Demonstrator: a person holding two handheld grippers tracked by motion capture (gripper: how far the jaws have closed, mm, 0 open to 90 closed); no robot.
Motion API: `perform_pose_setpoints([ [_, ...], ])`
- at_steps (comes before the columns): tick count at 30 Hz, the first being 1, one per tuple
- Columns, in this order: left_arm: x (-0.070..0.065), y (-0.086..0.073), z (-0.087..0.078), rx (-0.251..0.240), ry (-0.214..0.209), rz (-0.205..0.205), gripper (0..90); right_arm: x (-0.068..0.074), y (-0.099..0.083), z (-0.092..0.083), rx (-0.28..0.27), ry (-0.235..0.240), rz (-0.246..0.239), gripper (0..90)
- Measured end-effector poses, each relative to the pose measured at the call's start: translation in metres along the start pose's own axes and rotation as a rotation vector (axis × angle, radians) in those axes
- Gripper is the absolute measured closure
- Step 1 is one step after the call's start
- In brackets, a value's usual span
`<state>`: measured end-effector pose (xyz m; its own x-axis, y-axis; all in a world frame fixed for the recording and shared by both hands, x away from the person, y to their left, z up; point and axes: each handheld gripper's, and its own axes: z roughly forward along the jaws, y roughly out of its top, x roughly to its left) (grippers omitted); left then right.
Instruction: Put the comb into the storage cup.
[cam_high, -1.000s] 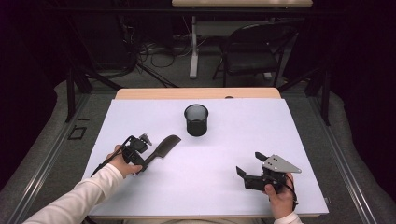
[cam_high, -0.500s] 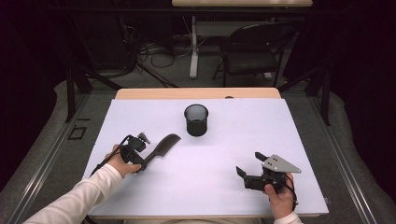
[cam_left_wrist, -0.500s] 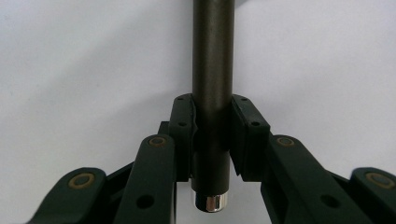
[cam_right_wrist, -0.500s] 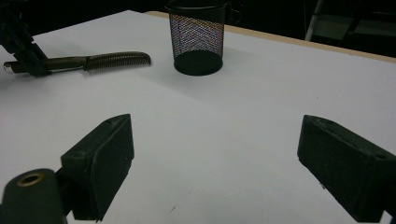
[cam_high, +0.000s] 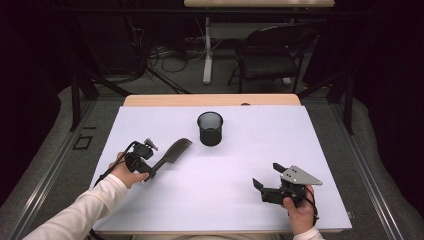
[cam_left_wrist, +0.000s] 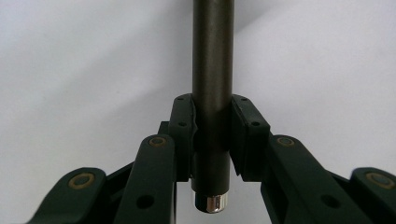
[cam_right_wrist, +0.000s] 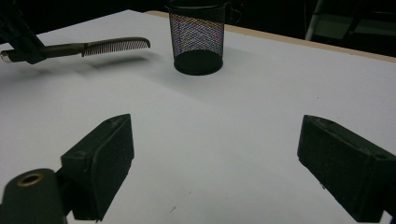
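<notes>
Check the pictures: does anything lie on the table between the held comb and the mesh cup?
Nothing visible does. The left gripper holds the dark long-handled comb by its handle, and bare white table separates it from the black wire-mesh cup.

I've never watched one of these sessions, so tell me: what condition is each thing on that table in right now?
Comb: held by its handle, lifted off the table.
Mesh cup: upright, empty, standing apart.
Left gripper: shut on the comb.
Right gripper: open, holding nothing.
</notes>
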<state>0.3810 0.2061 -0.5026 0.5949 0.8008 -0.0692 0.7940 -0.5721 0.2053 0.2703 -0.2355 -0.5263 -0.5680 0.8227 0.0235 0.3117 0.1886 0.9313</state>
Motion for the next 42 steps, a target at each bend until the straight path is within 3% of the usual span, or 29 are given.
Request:
perform_pose_setpoints([
  [11,0.001,0.000,-0.013,-0.050,0.006,0.005,72.7,0.000,0.000,0.000,0.003,-0.001,0.000,10.9],
  [21,0.000,0.003,-0.032,-0.132,0.005,0.006,72.8,0.000,0.000,0.000,0.006,-0.002,0.000,10.9],
  [31,-0.006,0.003,-0.046,-0.206,0.030,0.029,72.8,0.000,0.000,0.000,0.003,-0.001,0.000,10.9],
  [37,-0.009,0.002,-0.055,-0.278,0.075,0.045,72.7,0.000,0.000,0.000,0.006,-0.001,0.001,10.9],
  [42,-0.010,0.002,-0.060,-0.323,0.078,0.050,72.7,0.000,0.000,0.000,0.007,-0.002,-0.001,10.9],
])
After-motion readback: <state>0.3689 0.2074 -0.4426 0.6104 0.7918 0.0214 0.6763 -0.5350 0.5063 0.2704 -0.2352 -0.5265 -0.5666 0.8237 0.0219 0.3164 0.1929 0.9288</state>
